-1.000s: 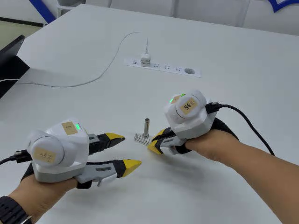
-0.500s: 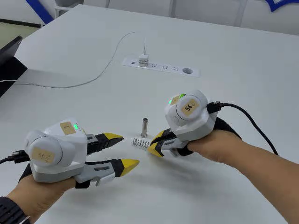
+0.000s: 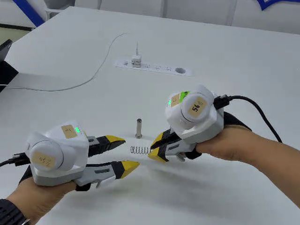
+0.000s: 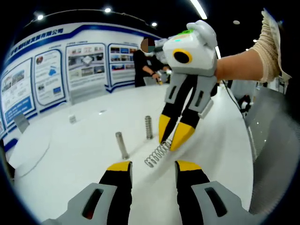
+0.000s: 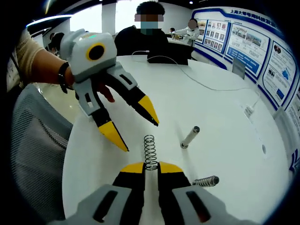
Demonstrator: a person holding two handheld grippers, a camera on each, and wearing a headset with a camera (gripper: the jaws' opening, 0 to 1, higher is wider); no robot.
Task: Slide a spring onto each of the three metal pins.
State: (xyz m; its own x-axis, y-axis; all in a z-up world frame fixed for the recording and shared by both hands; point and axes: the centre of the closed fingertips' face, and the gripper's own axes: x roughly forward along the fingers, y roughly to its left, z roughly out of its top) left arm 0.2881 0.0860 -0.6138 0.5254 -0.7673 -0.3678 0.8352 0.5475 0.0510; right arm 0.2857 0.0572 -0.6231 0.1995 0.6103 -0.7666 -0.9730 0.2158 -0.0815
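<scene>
White workbench [image 3: 225, 56], power strip [image 3: 152, 67] at the back. Right gripper [image 3: 155, 146] clamped on one end of spring [image 3: 139, 150], held roughly level, close to the surface. Left gripper [image 3: 130, 151] spread wide, empty, near the free end. Bare pin [image 3: 138, 127] upright just behind; second pin [image 4: 148, 127] already sleeved with a coil.

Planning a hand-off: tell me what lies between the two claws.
A spring, gripped at one end by the right claw, its free end pointing toward the open left claw. Head and left gripper views show it.

"56" handwritten on tan sticker [image 3: 196, 107] atop right hand-held gripper [image 3: 155, 148].
</scene>
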